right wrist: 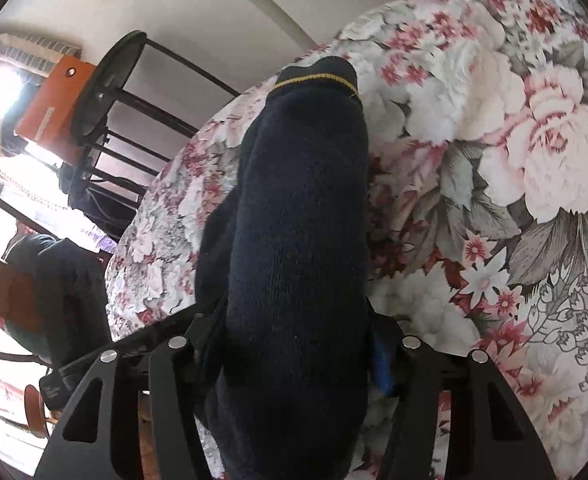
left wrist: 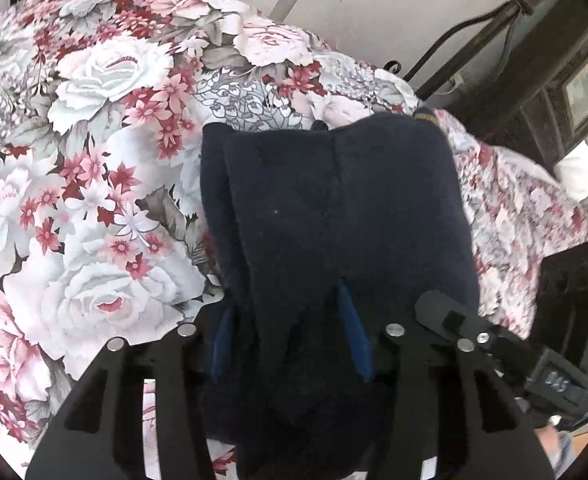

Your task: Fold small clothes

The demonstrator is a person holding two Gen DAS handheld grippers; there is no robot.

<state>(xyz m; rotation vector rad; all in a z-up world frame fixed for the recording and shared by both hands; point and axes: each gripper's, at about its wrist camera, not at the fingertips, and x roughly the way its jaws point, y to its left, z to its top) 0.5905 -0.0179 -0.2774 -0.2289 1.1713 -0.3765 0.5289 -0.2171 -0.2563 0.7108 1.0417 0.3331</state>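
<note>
Sock [left wrist: 334, 208], dark navy knit, bunched between both grippers over a bed w/ a floral cover [left wrist: 93, 160]. No earlier pic, so only what shows now.

Left gripper [left wrist: 289, 332]: jaws part closed, blue pads [left wrist: 356, 332] pressing in on the fabric from both sides. Sock fills the gap and spills over and below the fingers, so the fingertips themselves are mostly hidden. Fabric is doubled here, w/ a fold ridge running down the left side and a seam or crease down the middle. Small yellow-trimmed bit at the far upper right corner.

Right gripper [right wrist: 294, 340]: jaws about half closed too, sock [right wrist: 302, 220] wedged between them; blue pad [right wrist: 382, 364] shows on the right side, touching the knit. Left pad is buried in cloth, can't see it. From this view the sock stretches away from the camera as a long rounded tube, toe end farthest, w/ a thin yellow stitched line [right wrist: 314, 78] across it.

Sock looks lifted off the cover [right wrist: 494, 140] at the gripped end; whether the far end still touches the bed, can't tell.

Bkgd: black metal stool [right wrist: 105, 92] w/ an orange box [right wrist: 53, 96] beside the bed, pale wall [right wrist: 153, 8] behind. Left view shows dark ironwork [left wrist: 454, 36] and a dark wooden frame at upper right.
</note>
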